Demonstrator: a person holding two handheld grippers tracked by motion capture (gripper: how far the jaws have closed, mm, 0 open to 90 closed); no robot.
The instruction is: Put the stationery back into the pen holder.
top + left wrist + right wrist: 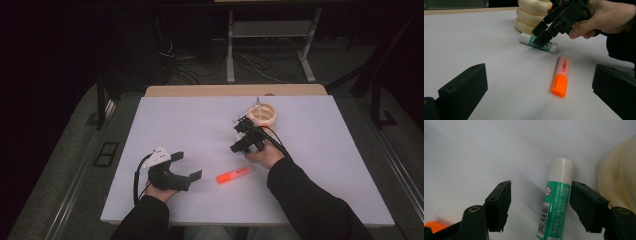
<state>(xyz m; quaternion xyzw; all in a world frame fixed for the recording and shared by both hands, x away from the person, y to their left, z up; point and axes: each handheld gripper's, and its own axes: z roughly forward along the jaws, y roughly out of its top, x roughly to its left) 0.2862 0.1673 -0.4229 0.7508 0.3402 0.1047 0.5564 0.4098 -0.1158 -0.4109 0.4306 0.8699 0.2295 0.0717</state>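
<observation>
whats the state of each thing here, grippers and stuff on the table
green-and-white glue stick: lying flat, capped, between the right gripper's jaws, left pad clear of it
orange highlighter pen: lying flat, capped, untouched
cream ribbed holder: upright
right gripper: open, straddling the stick
left gripper: open, holding nothing

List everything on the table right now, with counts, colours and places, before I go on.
Glue stick: one, green label with white cap, lying flat beside the holder, between the right gripper's jaws.
Highlighter: one, orange, lying flat near the table's middle.
Holder: one, cream, ribbed and round, at the far side; something orange inside, too small to tell.
Table: one, white top.
Left gripper: one, black, jaws wide apart, nothing between them, near the front left.
Right gripper: one, black, one pad at the glue stick, the other apart from it.
Hands: two, dark sleeves.
</observation>
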